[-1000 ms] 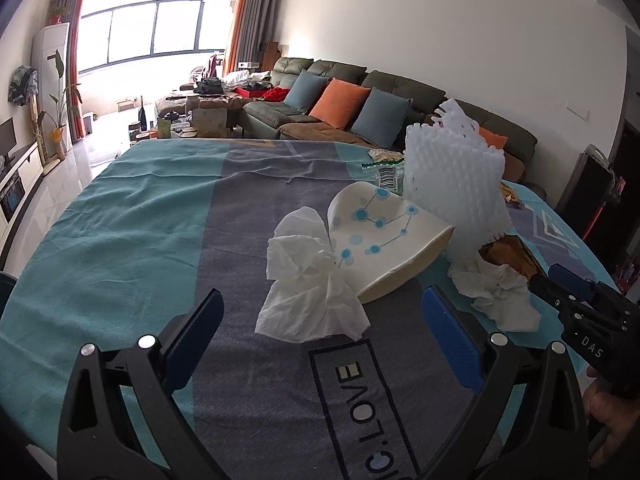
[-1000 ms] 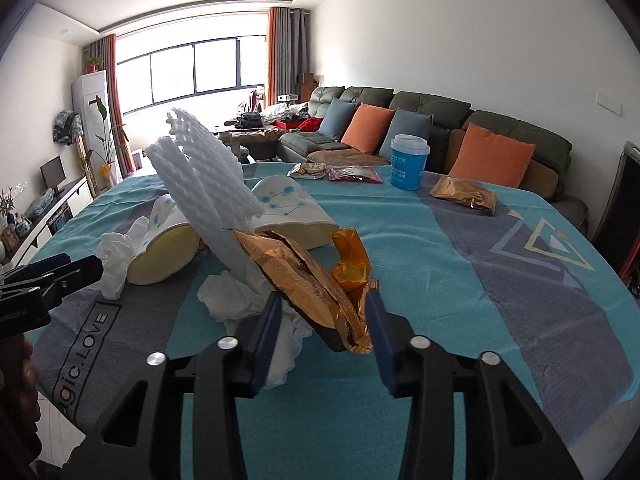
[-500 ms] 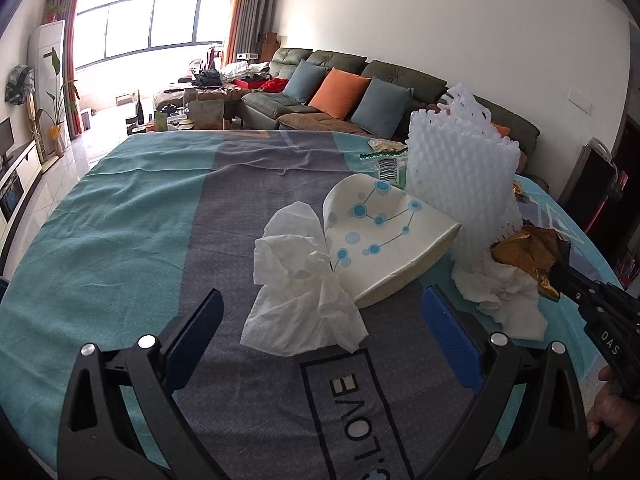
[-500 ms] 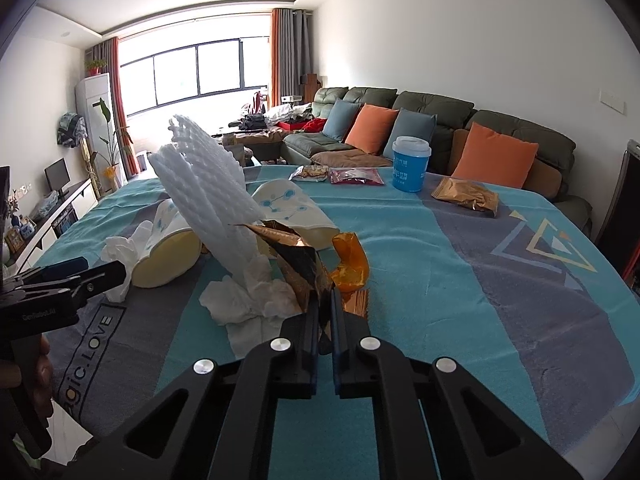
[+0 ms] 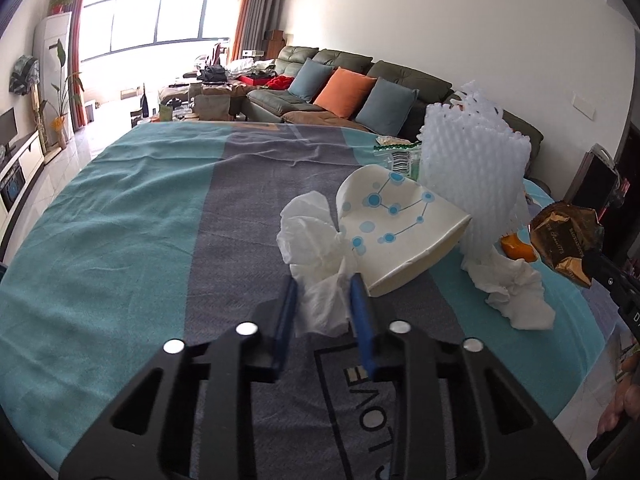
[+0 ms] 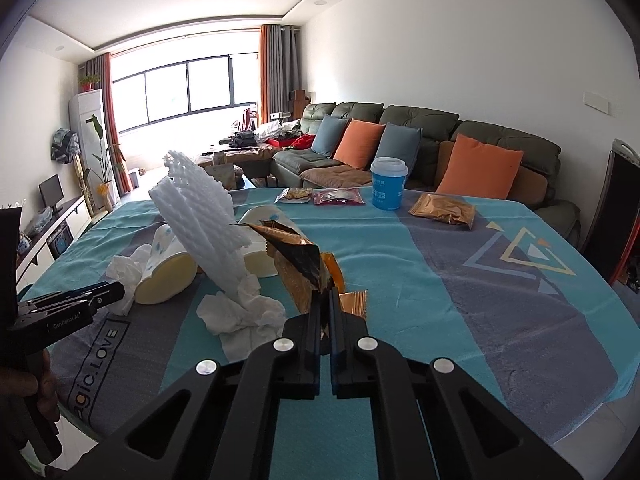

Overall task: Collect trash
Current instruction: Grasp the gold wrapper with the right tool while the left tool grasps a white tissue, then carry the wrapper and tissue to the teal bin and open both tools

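My left gripper (image 5: 322, 286) is shut on a crumpled white tissue (image 5: 314, 240) lying against a squashed paper cup with blue dots (image 5: 400, 224). My right gripper (image 6: 325, 298) is shut on a gold-brown snack wrapper (image 6: 298, 260) and holds it above the table; the wrapper also shows in the left wrist view (image 5: 566, 240). A white foam net (image 6: 204, 216) stands upright beside a second crumpled tissue (image 6: 240, 316). An orange wrapper scrap (image 6: 354, 302) lies under the held wrapper.
The table has a teal and grey cloth (image 6: 460, 280). At its far side stand a blue lidded cup (image 6: 387, 184), a brown snack bag (image 6: 442, 209) and two small snack packets (image 6: 338, 197). A sofa with cushions (image 6: 420, 148) lies beyond.
My left gripper has moved forward and closed on the white tissue. My right gripper closed on the gold-brown wrapper and lifted it off the table.
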A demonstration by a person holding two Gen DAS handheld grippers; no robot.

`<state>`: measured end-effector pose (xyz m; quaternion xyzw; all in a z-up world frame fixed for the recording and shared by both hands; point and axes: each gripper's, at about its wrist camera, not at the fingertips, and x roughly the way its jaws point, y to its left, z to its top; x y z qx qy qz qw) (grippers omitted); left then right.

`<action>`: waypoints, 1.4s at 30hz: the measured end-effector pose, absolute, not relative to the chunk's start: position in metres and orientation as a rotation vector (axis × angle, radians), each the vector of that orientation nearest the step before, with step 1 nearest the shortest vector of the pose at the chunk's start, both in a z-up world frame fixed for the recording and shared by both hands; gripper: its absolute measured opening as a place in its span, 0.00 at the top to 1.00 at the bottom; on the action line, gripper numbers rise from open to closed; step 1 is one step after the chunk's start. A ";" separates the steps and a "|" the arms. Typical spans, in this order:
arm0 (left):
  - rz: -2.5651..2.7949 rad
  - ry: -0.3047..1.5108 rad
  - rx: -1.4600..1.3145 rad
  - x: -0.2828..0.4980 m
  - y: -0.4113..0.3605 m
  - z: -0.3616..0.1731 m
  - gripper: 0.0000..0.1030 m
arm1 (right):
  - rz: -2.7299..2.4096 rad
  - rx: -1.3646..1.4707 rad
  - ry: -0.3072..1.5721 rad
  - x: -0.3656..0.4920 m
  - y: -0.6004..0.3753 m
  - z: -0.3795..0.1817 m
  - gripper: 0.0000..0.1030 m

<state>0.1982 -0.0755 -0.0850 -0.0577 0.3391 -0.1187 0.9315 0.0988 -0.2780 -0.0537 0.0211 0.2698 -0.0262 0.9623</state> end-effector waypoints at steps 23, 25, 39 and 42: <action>-0.215 0.485 -0.091 0.136 -0.047 -0.029 0.93 | -0.020 0.070 0.448 0.073 -0.267 -0.024 0.98; -0.205 0.474 -0.095 0.130 -0.042 -0.025 0.93 | -0.008 0.076 0.434 0.070 -0.266 -0.019 0.98; -0.128 0.387 -0.115 0.089 -0.002 -0.003 0.93 | 0.150 0.081 0.367 0.064 -0.218 0.007 0.98; -0.094 0.370 -0.117 0.079 0.012 0.003 0.93 | 0.204 0.073 0.363 0.067 -0.199 0.009 0.98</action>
